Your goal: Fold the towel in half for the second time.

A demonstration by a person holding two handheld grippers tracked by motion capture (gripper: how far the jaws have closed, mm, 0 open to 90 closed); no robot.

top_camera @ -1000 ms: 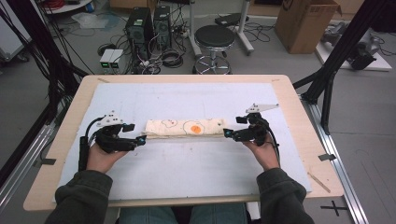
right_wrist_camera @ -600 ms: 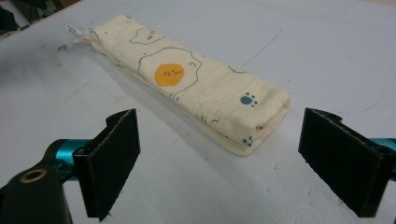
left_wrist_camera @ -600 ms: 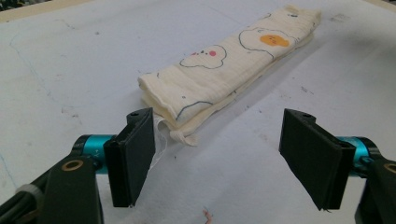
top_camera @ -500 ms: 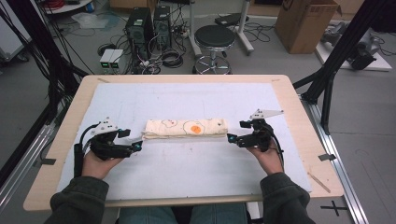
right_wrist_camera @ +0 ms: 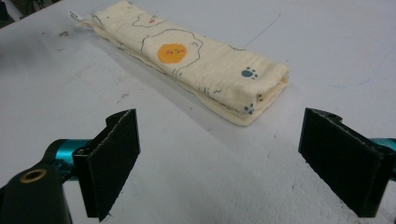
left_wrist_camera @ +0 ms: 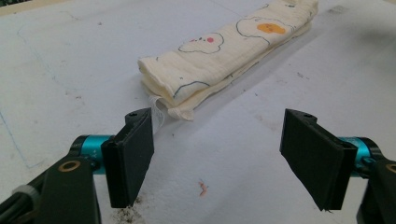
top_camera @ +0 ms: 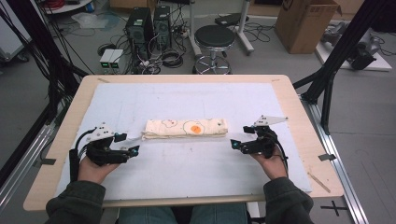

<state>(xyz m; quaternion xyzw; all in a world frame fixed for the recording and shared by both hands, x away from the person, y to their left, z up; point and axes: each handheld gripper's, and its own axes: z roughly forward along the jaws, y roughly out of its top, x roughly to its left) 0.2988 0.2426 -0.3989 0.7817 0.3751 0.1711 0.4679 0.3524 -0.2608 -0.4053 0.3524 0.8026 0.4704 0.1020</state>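
Nearest the person, both hands sat low over the white mat [top_camera: 196,168], each holding its tool just short of one end of the folded cloth. Seen in the left gripper view, the left gripper [left_wrist_camera: 219,154] had its jaws spread wide with nothing between them, only bare mat and a few specks; the right gripper [right_wrist_camera: 219,158] stood the same way, jaws apart and empty. Just beyond them lay the cream muslin towel [top_camera: 185,128] (printed with fried eggs and a small paw), folded into a long, narrow, several-layered bar across the middle of the mat, touching neither tool. Judging by that neat bundle and the two freed tools flanking it, the folding looked essentially finished, with at most a last squaring-up or a move aside left to do. Farther off, past the wooden table edge [top_camera: 187,78], stood a black stool [top_camera: 214,37], computer towers [top_camera: 149,23] and a cardboard box [top_camera: 306,23] on the floor.
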